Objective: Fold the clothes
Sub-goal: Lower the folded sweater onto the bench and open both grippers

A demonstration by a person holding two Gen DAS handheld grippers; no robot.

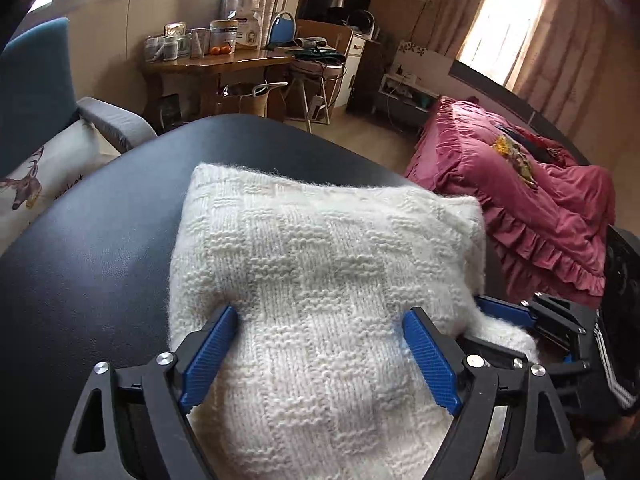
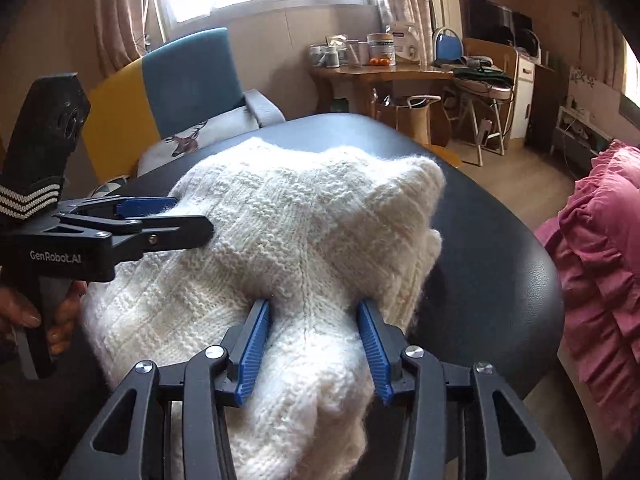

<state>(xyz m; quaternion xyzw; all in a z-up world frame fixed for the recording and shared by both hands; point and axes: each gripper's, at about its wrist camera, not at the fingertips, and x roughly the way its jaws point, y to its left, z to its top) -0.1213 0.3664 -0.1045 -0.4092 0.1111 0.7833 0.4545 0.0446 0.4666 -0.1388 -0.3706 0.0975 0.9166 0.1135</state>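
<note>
A white knitted sweater (image 1: pixel 320 264) lies bunched and partly folded on a dark leather table (image 1: pixel 88 264). My left gripper (image 1: pixel 322 318) stands wide open, its blue pads on either side of the near part of the sweater, pressing into the knit. My right gripper (image 2: pixel 314 306) is also open, its pads astride a thick fold of the sweater (image 2: pixel 304 224) along a seam. The left gripper also shows from the side in the right wrist view (image 2: pixel 176 216), at the sweater's left edge. The right gripper shows at the sweater's right edge in the left wrist view (image 1: pixel 504 312).
A blue and yellow armchair (image 2: pixel 188 80) with a deer cushion stands behind the table (image 2: pixel 492 264). A bed with a pink ruffled cover (image 1: pixel 520 200) is to the right. A wooden desk (image 1: pixel 224 60) with jars and a folding stand are at the back.
</note>
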